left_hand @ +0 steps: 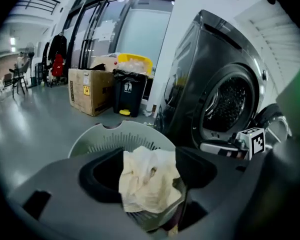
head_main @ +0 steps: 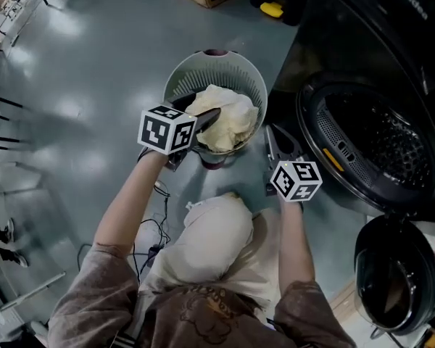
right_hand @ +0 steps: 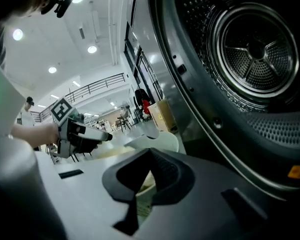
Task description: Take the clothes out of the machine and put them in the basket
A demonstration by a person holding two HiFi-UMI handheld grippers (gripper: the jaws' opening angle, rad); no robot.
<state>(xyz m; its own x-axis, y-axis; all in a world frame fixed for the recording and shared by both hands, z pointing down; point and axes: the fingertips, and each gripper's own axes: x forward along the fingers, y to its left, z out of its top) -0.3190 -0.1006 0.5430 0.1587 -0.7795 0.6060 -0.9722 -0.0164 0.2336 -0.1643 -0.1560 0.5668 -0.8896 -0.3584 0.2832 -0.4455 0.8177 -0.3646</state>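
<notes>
The cream cloth [head_main: 228,118] is lying heaped in the pale slotted basket [head_main: 180,75] on the floor; the left gripper [head_main: 203,111] is hovering over it, jaws spread, pinching nothing; the right gripper [head_main: 274,140] is keeping its jaws pressed together beside the open machine [head_main: 377,133].

- Floor [head_main: 94,56]: grey and glossy, with light patches reflected on it. It carries the items below.
- Cardboard box [left_hand: 90,90]: brown, label on its side, at the floor's far edge by the glass wall [left_hand: 115,31].
- Black bin [left_hand: 128,93]: just beside the box.
- Yellow-rimmed container [left_hand: 135,63]: behind the bin's top.
- Dark cables [head_main: 156,246]: loose on the floor's near part.
- Red garment [left_hand: 57,65]: hanging, far left.
- Chairs [left_hand: 17,78]: far left corner.
- Round ceiling lights [right_hand: 92,49]: lit.
</notes>
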